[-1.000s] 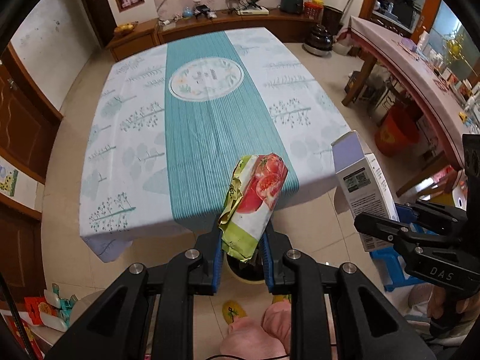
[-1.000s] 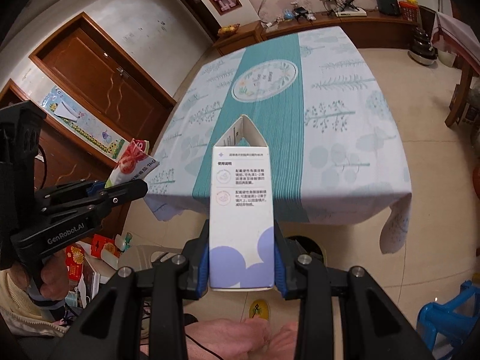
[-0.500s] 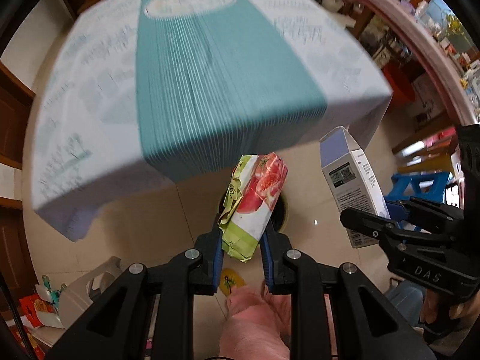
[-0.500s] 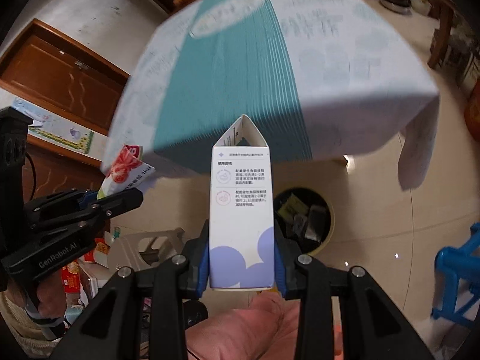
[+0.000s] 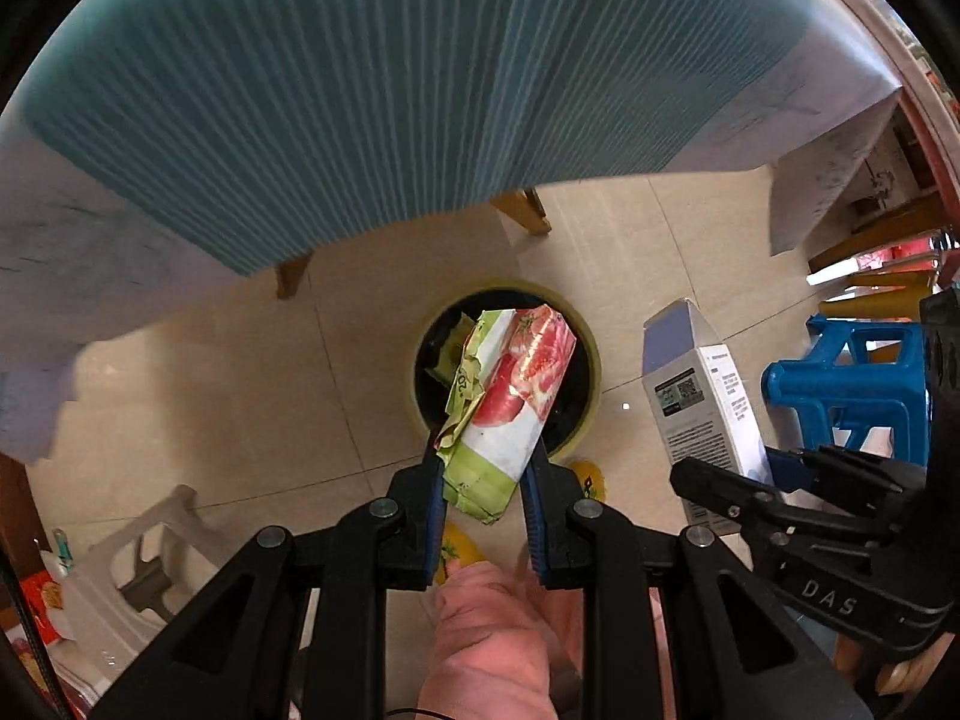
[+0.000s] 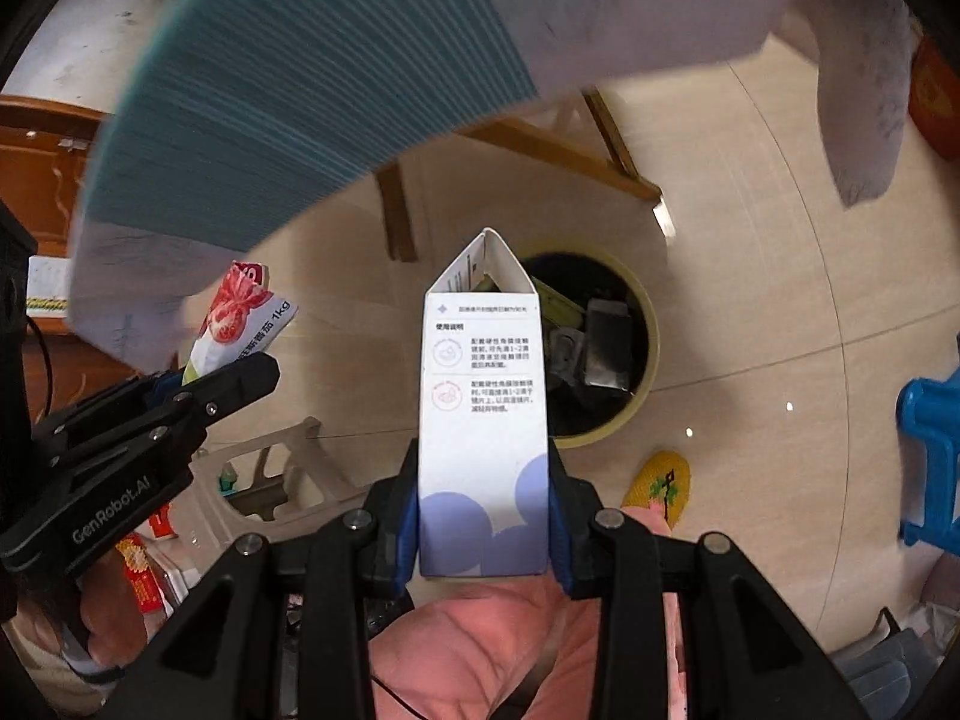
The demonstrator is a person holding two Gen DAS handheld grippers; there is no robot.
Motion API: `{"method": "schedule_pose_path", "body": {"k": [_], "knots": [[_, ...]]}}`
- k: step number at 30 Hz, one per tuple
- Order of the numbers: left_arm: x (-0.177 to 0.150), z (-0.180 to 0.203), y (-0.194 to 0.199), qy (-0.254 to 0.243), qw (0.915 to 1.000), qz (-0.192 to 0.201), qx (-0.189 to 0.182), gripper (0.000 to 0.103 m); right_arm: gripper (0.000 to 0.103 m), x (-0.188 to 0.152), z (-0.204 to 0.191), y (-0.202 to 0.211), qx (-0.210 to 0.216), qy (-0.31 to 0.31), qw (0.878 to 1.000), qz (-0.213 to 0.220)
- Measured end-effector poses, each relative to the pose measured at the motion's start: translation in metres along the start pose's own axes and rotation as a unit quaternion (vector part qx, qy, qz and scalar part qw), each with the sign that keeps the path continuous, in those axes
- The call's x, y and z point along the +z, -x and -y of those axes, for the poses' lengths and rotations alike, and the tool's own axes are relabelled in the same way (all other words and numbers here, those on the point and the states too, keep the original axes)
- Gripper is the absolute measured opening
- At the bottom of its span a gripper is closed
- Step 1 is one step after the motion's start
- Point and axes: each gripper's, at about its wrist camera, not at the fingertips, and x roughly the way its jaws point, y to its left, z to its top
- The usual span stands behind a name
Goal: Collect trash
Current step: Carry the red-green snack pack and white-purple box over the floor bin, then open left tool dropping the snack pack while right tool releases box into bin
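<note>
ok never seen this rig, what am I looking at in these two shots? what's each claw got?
No robot arm here: a person holds a two-finger claw in each hand, with a fisheye camera on each looking along its fingers. In the left wrist view, the left claw is shut on a crumpled tomato-print packet. In the right wrist view, the right claw is shut on a white and purple carton with its top flap open. Each claw also shows at the edge of the other's picture. Both point down at a round trash bin on the tiled floor, already holding some trash, beside a table draped in a teal-striped tablecloth. A blue plastic stool stands nearby.
</note>
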Motion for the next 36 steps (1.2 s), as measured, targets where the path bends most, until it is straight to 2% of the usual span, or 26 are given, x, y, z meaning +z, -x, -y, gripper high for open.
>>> {"method": "schedule_pose_path", "body": {"k": [8,14,15,17,18,24,31,36], "knots": [[0.007,0.002,-0.077,0.016,0.9998,-0.013,0.002,0.024,0.035,0.017,0.016,-0.064,-0.021,0.016,1.0,-0.01],[0.007,-0.003,-0.116,0.03,0.9994,-0.017,0.008,0.033,0.035,0.025,0.026,-0.097,-0.031,0.023,0.999,-0.016],[0.007,-0.003,-0.12,0.031,0.9994,-0.017,0.007,0.034,0.035,0.025,0.028,-0.1,-0.032,0.023,0.999,-0.017],[0.007,-0.006,-0.131,0.031,0.9992,-0.021,0.014,0.047,0.035,0.026,0.032,-0.107,-0.033,0.021,0.999,-0.018],[0.006,-0.009,-0.133,0.032,0.9991,-0.022,0.019,0.053,0.035,0.025,0.033,-0.109,-0.034,0.02,0.999,-0.019],[0.002,-0.016,-0.138,0.042,0.9984,-0.018,0.032,0.054,0.035,0.023,0.035,-0.117,-0.034,0.015,0.999,-0.02],[-0.005,-0.022,-0.122,0.046,0.9974,0.002,0.055,0.055,0.035,0.025,0.03,-0.124,-0.037,0.021,0.999,-0.013],[-0.008,-0.03,-0.114,0.051,0.996,0.022,0.07,0.062,0.035,0.027,0.026,-0.128,-0.043,0.029,0.999,0.008]]}}
